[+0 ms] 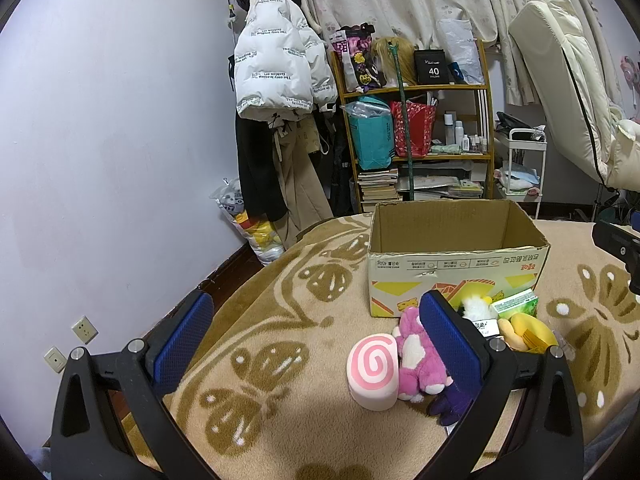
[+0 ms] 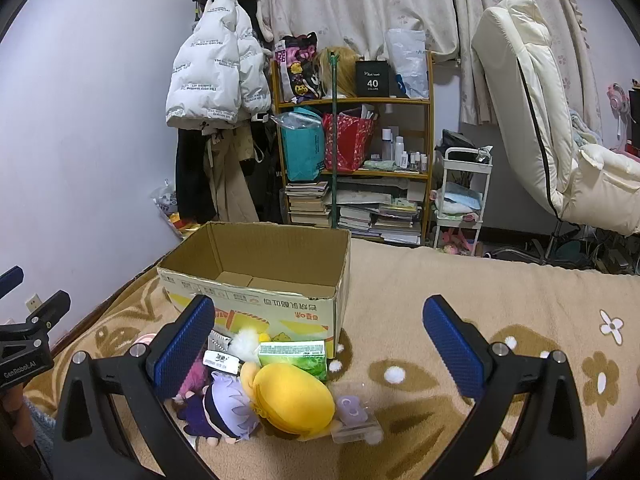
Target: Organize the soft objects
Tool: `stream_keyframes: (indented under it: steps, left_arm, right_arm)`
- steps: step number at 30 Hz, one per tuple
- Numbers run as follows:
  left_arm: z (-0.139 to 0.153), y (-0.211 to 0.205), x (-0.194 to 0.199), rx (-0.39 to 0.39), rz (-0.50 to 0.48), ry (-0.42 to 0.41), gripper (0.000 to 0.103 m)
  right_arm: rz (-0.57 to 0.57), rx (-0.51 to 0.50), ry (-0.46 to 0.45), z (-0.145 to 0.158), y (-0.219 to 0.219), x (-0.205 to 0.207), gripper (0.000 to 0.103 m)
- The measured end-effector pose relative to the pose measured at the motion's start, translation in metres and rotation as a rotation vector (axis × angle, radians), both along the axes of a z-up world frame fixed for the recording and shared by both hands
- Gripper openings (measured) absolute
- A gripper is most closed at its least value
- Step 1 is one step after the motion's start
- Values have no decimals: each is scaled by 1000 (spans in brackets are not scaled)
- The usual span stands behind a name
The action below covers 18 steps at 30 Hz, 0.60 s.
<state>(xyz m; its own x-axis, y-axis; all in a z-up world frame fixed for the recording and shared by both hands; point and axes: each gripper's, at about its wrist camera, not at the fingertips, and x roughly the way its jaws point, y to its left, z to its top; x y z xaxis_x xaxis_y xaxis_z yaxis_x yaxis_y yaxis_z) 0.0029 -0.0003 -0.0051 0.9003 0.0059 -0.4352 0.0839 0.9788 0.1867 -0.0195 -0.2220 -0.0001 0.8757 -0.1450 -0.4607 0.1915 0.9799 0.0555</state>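
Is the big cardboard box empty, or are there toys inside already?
Empty, as far as it shows. The cardboard box is open on top, and only its bare brown floor is visible inside. The toys lie in front.

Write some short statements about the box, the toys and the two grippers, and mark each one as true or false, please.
1. The cardboard box holds several plush toys. False: only its bare bottom shows inside; the toys lie on the blanket in front of it.
2. Both grippers are open and hold nothing. True: the left gripper and the right gripper each have their fingers spread wide.
3. The pink swirl cushion lies beside the pink plush. True.
4. The yellow plush is inside the right gripper's grasp. False: it lies on the blanket, untouched by the fingers.
5. The green pack stands on the shelf. False: it lies just in front of the box.
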Motion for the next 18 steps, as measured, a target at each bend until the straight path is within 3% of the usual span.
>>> stream_keyframes:
  steps: [18]
  left_arm:
    - [0,0,0,2,0,-1,102]
  right_arm:
    - [2,-2,-2,-1,0,1,103]
